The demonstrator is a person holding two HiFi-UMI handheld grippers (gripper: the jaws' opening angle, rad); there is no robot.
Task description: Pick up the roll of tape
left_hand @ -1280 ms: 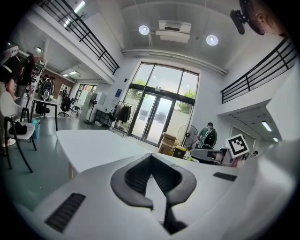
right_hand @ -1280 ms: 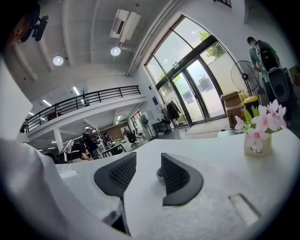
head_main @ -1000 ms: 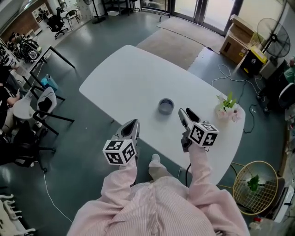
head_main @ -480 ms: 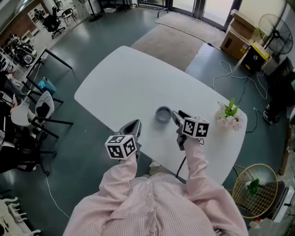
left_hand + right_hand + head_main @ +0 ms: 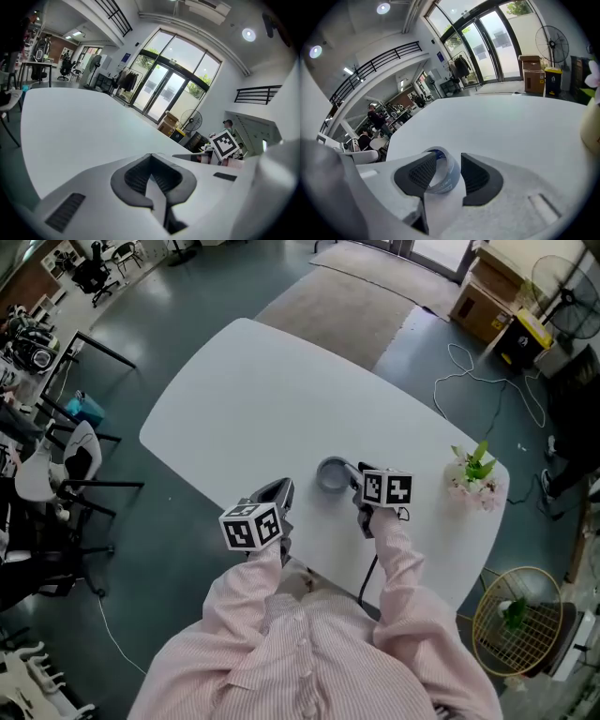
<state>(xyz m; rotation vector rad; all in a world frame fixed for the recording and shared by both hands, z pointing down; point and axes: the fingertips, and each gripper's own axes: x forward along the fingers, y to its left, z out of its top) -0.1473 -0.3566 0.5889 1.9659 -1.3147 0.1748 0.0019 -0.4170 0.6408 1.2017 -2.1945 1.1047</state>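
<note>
We saw the roll of tape lying flat on the white table, toward its near edge, with a potted plant off to the right. The right gripper had its jaws apart around the roll's near wall, perhaps not quite touching it. The left gripper hung over the table's near edge, jaws pressed together on nothing.

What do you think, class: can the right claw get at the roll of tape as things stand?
Probably yes. The right claw is open, and the roll of tape lies on the white table with its rim in the gap between the jaws; nothing else stands in the way.
</note>
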